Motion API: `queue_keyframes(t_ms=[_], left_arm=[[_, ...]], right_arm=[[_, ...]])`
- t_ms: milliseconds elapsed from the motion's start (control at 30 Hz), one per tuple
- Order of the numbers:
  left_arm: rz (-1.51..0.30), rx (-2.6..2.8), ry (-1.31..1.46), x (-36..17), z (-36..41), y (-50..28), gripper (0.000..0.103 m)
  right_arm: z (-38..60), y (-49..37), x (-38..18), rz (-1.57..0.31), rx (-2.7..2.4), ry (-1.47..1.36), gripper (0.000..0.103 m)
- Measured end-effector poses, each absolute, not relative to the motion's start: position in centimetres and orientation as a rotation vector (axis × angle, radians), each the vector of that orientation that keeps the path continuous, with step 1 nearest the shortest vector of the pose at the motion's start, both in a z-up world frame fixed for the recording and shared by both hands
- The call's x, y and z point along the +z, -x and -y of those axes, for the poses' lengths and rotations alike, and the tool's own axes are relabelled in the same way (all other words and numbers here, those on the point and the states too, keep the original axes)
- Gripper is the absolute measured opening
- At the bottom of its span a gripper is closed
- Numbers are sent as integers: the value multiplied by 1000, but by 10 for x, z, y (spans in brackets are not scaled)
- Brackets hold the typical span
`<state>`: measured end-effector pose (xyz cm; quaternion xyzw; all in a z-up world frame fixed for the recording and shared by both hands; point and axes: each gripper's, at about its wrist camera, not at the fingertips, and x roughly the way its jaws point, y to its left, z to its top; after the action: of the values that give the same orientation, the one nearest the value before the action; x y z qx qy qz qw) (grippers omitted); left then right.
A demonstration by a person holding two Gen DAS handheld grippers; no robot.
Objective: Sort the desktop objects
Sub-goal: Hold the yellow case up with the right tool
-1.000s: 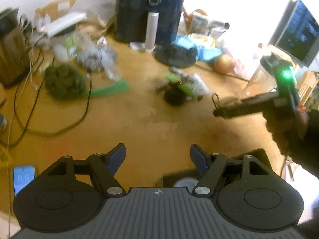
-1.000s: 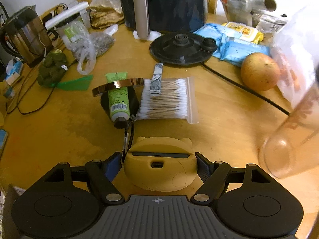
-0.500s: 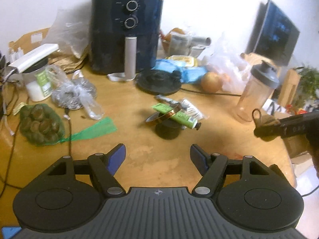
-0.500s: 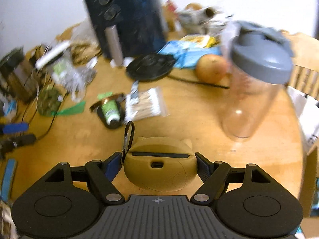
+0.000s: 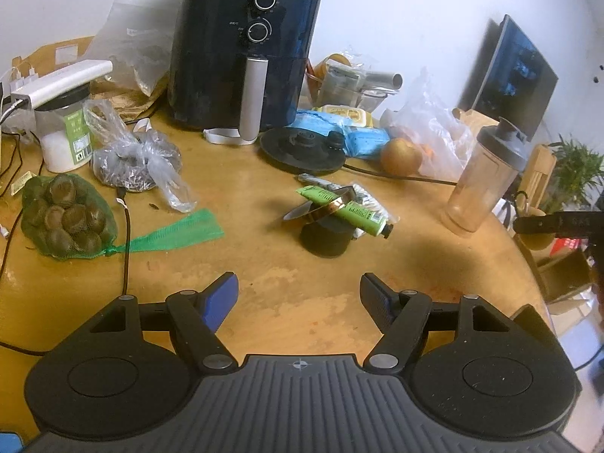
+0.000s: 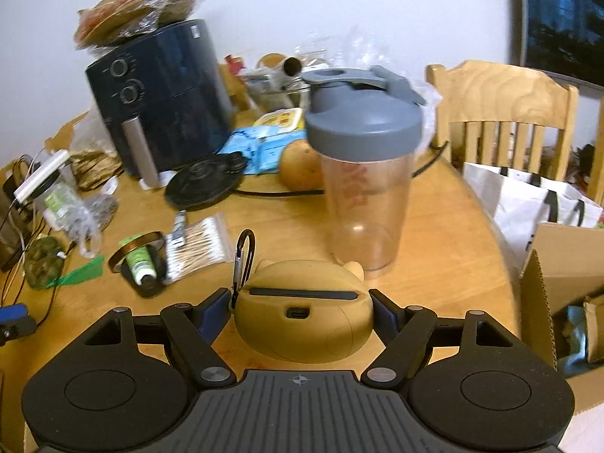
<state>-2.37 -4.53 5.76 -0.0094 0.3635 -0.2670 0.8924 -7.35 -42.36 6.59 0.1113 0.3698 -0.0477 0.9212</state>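
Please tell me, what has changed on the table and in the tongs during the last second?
The right tongs swung rightward from the cotton swabs towards the shaker bottle and cardboard box, keeping their grip on the yellow earbud case. The left tongs stayed open and empty. Table items have not moved.

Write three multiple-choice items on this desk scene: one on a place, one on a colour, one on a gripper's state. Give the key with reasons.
1. Where does the green tube lie?
A. across the black round case
B. under the air fryer
C. inside the shaker bottle

2. What colour is the shaker bottle's lid?
A. red
B. grey
C. green

3. What is the right gripper doing?
A. standing open and empty
B. clamping a yellow bear-shaped case
C. clamping the apple

Key: 1 A, the tube rests tilted on the case's top; 2 B, the lid is plainly grey; 3 B, both fingers press the case's sides.
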Motion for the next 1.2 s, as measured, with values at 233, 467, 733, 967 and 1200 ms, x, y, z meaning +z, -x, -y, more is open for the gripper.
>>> queue_keyframes(t_ms=[233, 467, 733, 967, 1200], left_arm=[[-758, -559, 64, 50, 37, 18, 71], [-761, -583, 75, 49, 38, 17, 71], [-788, -596, 34, 52, 52, 22, 71], [-853, -560, 48, 57, 54, 27, 71], [-891, -464, 70, 72, 51, 40, 71]], right_arm=[[435, 83, 61, -749, -171, -273, 79], [440, 82, 58, -742, -205, -288, 79], [442, 84, 58, -734, -193, -309, 79], [445, 89, 59, -761, -153, -338, 79], [438, 82, 70, -788, -79, -297, 79]])
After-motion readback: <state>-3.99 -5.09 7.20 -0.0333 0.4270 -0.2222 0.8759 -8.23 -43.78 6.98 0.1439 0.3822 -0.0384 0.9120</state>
